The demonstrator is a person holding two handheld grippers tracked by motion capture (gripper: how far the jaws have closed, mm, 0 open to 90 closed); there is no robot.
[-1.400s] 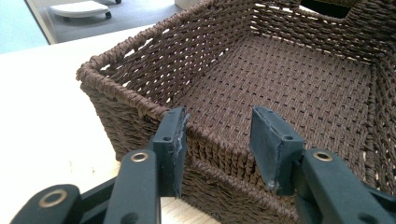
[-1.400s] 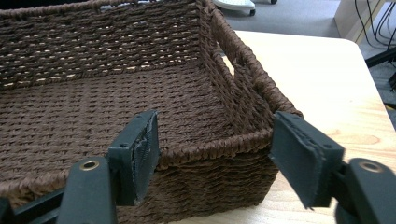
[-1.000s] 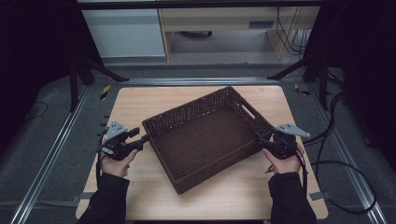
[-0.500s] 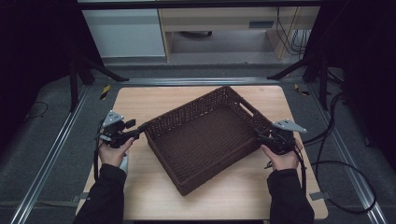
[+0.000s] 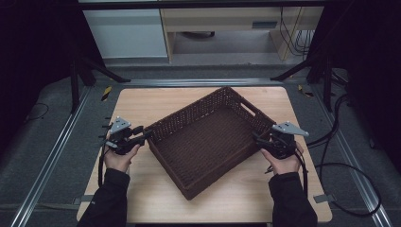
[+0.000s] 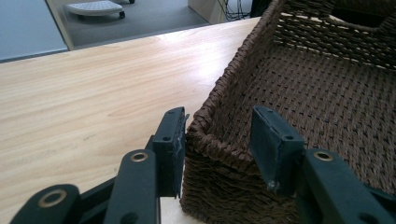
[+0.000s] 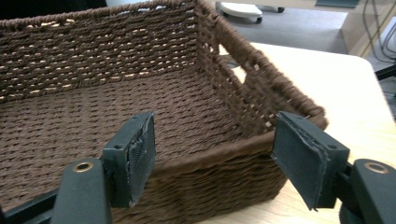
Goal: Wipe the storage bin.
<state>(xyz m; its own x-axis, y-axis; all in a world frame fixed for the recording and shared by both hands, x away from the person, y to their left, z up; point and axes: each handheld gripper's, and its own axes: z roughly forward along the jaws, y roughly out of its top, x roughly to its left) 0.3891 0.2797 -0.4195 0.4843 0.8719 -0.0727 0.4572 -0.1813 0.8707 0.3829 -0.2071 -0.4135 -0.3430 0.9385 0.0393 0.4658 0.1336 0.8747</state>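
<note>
Two hand-held grippers flanked a dark brown wicker basket (image 5: 208,142) that sat skewed on the wooden tabletop (image 5: 151,101), one corner pointing toward the person. In the high view, the left gripper (image 5: 142,138) met the basket's left corner, while the right gripper (image 5: 257,139) stood at its right corner; both were small and dark there, so the set of their fingers was hard to judge from above.

From the left gripper view, the left gripper (image 6: 217,140) was spread wide astride the basket's corner rim, with the left finger touching or just beside the outer weave and the other inside the basket, clear of the wall; it clamped nothing. From the right gripper view, the right gripper (image 7: 212,154) was likewise spread wide, straddling the near wall close to a corner, its fingers (image 7: 306,156) apart from the weave and gripping nothing.

A handle slot (image 7: 236,74) pierced the basket's side wall. The person's dark sleeves were cut off by the bottom edge of the high view. A small label on the pale furniture (image 5: 264,24) beyond the tabletop was too blurred to read; no other writing could be made out.
</note>
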